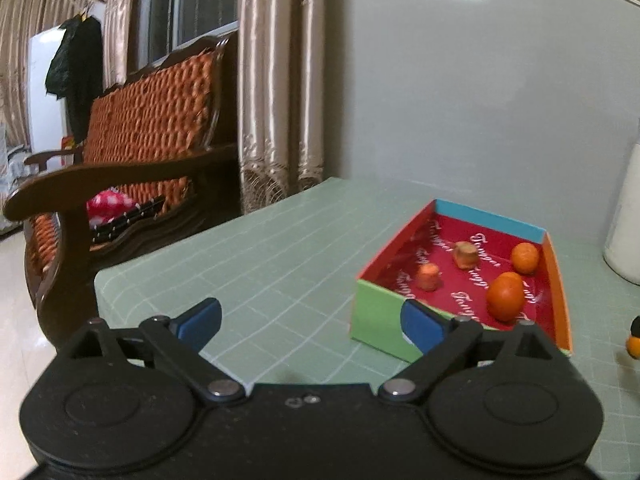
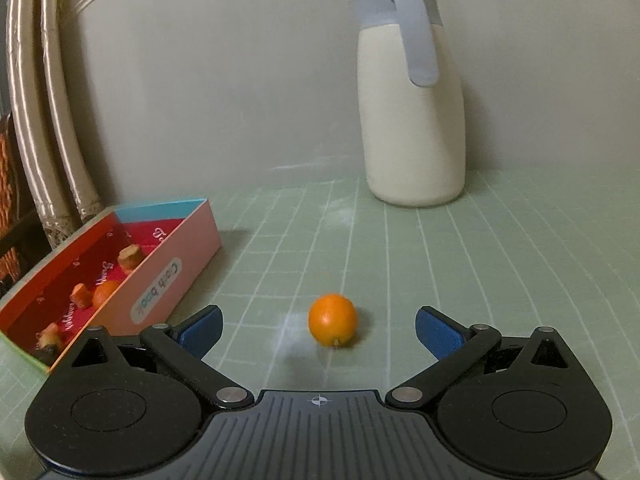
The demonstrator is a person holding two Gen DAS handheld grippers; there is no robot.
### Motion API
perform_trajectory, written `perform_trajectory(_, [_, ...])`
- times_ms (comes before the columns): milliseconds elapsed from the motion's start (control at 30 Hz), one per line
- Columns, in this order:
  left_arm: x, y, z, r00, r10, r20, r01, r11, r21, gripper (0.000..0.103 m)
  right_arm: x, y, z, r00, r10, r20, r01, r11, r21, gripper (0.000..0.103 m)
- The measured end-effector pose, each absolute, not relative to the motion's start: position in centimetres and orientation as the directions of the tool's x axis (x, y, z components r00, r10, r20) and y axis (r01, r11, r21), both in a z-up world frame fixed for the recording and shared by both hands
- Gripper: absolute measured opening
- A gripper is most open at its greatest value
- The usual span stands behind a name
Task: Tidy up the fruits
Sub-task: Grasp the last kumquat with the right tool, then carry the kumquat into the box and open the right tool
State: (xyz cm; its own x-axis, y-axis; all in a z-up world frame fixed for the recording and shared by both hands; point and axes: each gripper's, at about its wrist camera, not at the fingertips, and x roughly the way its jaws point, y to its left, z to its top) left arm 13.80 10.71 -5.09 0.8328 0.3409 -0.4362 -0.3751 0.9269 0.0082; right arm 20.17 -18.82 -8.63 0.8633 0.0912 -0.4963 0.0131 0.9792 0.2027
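Lying on the green gridded counter (image 2: 440,264), a single small orange (image 2: 332,320) is seen in the right wrist view, apart from the box and between the lines of the two blue fingers (image 2: 434,334) of the right gripper (image 2: 318,330), slightly ahead of them and untouched. The fingers of this gripper are spread wide, with nothing held. To the left, a shallow multicoloured box (image 2: 160,280) is set on the counter, its pink side wall turned toward the orange. In the left wrist view, the box's red printed floor (image 1: 476,276) is seen to carry two oranges, one near (image 1: 505,296) and one farther back (image 1: 525,257), plus two small brownish-orange pieces (image 1: 428,276) whose kind cannot be told. The left gripper (image 1: 312,324) is held short of the box's green near wall (image 1: 376,320); its fingers (image 1: 200,322) are spread wide and empty, the right one overlapping that wall in the view. A cream jug with a grey lid and handle (image 2: 412,120) is stood upright at the back of the counter against the pale wall. Curtains (image 1: 276,92) and a wooden sofa with orange cushions (image 1: 152,128) are noted beyond the counter's left edge.
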Motion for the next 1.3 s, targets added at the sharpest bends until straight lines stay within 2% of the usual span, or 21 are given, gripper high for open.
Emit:
perform_trajectory(33, [13.8,10.9,-5.1,0.831,0.344,-0.437,-0.381,0.924,0.002,0.09,20.5,-18.7,-8.6,0.864,0.084,-0.496,0.013,0.982,0.19,0.081])
perform_trajectory(100, [13.6,11.3,-5.0,0.832,0.347,-0.432,-0.386,0.922,-0.003,0.09,21.4,-18.6,-8.9,0.848,0.088,-0.522,0.01,0.983,0.182,0.067])
perform_trajectory(233, [13.2,11.6,-4.9,0.833,0.351,-0.427,-0.391,0.92,-0.008,0.091,22.6,-18.8,-9.9,0.823,0.079,-0.562,0.03,0.983,0.182,0.067])
perform_trajectory(267, [13.1,11.7,-4.9,0.834,0.351,-0.426,-0.393,0.919,-0.012,0.091,22.8,-18.8,-10.1,0.819,0.076,-0.569,0.032,0.984,0.177,0.064])
perform_trajectory(300, [13.1,11.9,-4.9,0.834,0.351,-0.427,-0.395,0.919,-0.015,0.091,22.9,-18.8,-10.5,0.813,0.079,-0.577,0.031,0.984,0.178,0.046])
perform_trajectory(333, [13.0,12.0,-4.9,0.832,0.352,-0.428,-0.398,0.917,-0.02,0.092,23.0,-18.9,-10.6,0.811,0.078,-0.579,0.031,0.984,0.176,0.034])
perform_trajectory(600, [12.8,13.8,-4.9,0.81,0.371,-0.454,-0.447,0.892,-0.069,0.092,22.7,-18.1,-10.3,0.822,0.11,-0.559,-0.018,0.986,0.169,0.032])
perform_trajectory(800, [12.6,14.3,-5.0,0.801,0.377,-0.464,-0.461,0.884,-0.078,0.092,21.0,-15.3,-8.0,0.855,0.249,-0.455,-0.161,0.961,0.224,0.032])
perform_trajectory(933, [12.4,14.6,-5.0,0.799,0.383,-0.463,-0.468,0.88,-0.08,0.092,20.1,-11.9,-6.3,0.847,0.345,-0.406,-0.285,0.937,0.201,0.032])
perform_trajectory(1300, [12.1,16.0,-4.9,0.793,0.378,-0.477,-0.488,0.864,-0.127,0.092,21.2,-4.0,-5.3,0.786,0.431,-0.444,-0.419,0.898,0.13,0.032])
